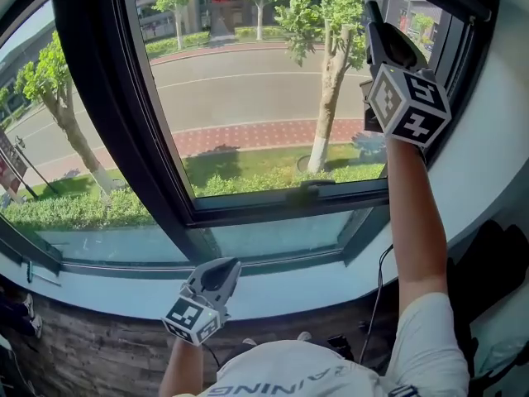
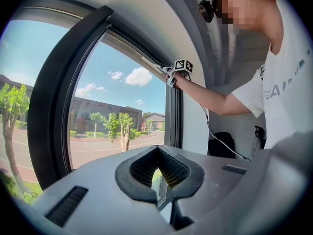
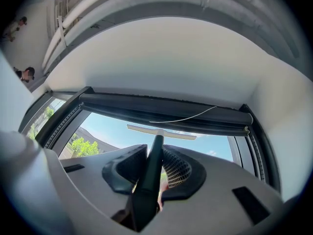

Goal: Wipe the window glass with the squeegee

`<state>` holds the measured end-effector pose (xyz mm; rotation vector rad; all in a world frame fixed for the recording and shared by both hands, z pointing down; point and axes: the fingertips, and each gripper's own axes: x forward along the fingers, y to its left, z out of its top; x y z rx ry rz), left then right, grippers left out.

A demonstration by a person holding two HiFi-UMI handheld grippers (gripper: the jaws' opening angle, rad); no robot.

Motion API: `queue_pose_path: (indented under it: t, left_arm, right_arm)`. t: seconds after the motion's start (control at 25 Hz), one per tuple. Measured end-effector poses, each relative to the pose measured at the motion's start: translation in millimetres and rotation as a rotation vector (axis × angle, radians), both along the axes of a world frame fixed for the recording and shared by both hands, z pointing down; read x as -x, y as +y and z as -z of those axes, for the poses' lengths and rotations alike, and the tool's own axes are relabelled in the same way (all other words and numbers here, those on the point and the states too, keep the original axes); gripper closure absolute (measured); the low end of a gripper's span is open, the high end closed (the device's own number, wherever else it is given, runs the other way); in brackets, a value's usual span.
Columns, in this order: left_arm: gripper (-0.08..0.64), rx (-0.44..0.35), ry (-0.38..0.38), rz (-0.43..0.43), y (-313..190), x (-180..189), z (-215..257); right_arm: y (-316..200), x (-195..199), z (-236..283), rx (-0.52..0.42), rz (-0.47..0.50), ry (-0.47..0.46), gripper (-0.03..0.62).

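Black plastic is filling the jaws of the right hand-held gripper (image 3: pixel 154 156): they are clamping the dark handle of the squeegee (image 3: pixel 149 185), which is sticking straight out ahead between the two ribbed pads. The pale blade at its far end is lying crosswise high on the window glass (image 1: pixel 248 98), just under the dark top rail of the window frame (image 3: pixel 161 109); whether the blade is actually touching the glass cannot be told. The person's right arm (image 1: pixel 417 222) is reaching up to the pane's upper right corner. The left hand-held gripper (image 2: pixel 159 176) is hanging low, near the white sill (image 1: pixel 289 292), its jaws drawn almost together with only a thin slit between them and nothing held. Trees and a road are showing through the pane.
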<state>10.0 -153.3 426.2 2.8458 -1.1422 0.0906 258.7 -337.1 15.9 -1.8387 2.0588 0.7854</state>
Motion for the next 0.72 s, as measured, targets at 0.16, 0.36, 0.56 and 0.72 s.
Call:
queue_pose_path:
  t: [0.16, 0.36, 0.56, 0.72]
  left_arm:
    - [0.546, 0.006, 0.011, -0.002, 2, -1, 0]
    - [0.546, 0.009, 0.007, 0.008, 3, 0, -3]
    - [0.546, 0.014, 0.007, 0.018, 3, 0, -4]
    - [0.546, 0.014, 0.005, 0.015, 4, -1, -4]
  right_arm:
    - [-8, 5, 3, 0.003, -0.004, 0.008, 0.494]
    - [-10, 8, 0, -0.005, -0.033, 0.042, 0.494]
    - [-10, 9, -8, 0.004, -0.036, 0.039, 0.494]
    - [-9, 7, -18, 0.014, -0.041, 0.039, 0.494]
